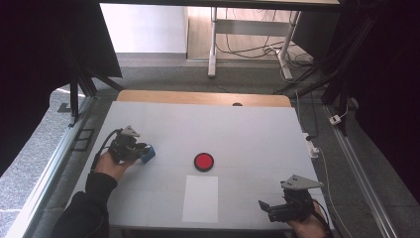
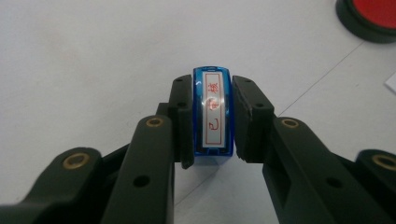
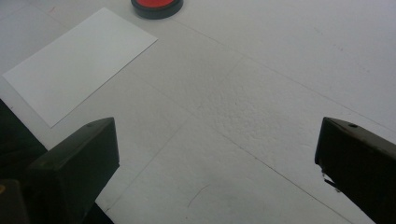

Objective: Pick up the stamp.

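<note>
I have the left gripper (image 1: 141,151) out over the left part of the white worktop (image 1: 247,129), and its jaws are clamped on a small blue stamp (image 1: 147,154). In the left gripper view the stamp (image 2: 213,116) sits squarely between the two black pads, one pressed against each long side, with its clear top face turned toward the camera and a white label with red characters in a red frame showing through it. A round black ink pad with a red centre (image 1: 203,161) lies near the middle of the worktop, apart from the stamp and to its right, and in the left gripper view its edge (image 2: 369,18) peeks in at the upper right corner. Just on my side of the pad, a white sheet of paper (image 1: 200,198) lies flat. My right gripper (image 1: 265,207) is low at the near right of the worktop, its jaws spread wide with nothing between them; in the right gripper view they frame bare worktop, with the paper (image 3: 77,63) and the pad (image 3: 156,7) beyond.
</note>
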The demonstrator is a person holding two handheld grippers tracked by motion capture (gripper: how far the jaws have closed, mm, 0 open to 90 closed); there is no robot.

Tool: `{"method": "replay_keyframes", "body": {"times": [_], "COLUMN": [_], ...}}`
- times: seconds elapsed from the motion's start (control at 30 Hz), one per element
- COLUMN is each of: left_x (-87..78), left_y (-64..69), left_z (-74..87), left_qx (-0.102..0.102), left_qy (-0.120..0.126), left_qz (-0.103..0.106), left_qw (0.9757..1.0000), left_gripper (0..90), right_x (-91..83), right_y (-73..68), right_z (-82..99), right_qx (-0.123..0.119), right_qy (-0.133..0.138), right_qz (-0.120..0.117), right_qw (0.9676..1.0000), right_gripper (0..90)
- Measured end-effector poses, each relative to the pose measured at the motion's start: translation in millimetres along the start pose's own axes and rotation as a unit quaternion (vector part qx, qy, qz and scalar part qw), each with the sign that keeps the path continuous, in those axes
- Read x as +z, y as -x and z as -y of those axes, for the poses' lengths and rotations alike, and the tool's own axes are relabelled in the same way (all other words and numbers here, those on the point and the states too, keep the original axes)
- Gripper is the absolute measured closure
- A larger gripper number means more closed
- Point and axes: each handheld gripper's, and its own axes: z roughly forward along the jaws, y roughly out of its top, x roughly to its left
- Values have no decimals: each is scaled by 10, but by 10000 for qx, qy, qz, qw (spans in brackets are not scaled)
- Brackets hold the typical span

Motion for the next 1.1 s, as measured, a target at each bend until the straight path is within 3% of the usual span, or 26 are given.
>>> {"method": "replay_keyframes", "body": {"times": [0.3, 0.4, 0.6, 0.93, 1.1], "left_x": [-87, -121, -210, -362, -419], "left_y": [-26, -12, 62, 123, 156], "left_z": [5, 2, -22, -51, -44], "left_qx": [-307, -310, -128, -216, -174], "left_qy": [257, 305, 443, 658, 783], "left_qz": [231, 258, 188, 540, 574], "left_qw": [9989, 9987, 9988, 9961, 9951], "left_gripper": [711, 710, 711, 711, 711], "right_x": [-1, -2, -1, 1, 1], "right_y": [-1, -1, -1, -4, -4], "right_z": [1, 1, 1, -1, -1], "right_qx": [-10, -27, -36, -58, -55], "right_qy": [1, -2, -4, -2, -2], "right_qz": [0, 2, -6, -14, -22], "right_qw": [10000, 10000, 10000, 10000, 10000], "right_gripper": [0, 0, 0, 0, 0]}}
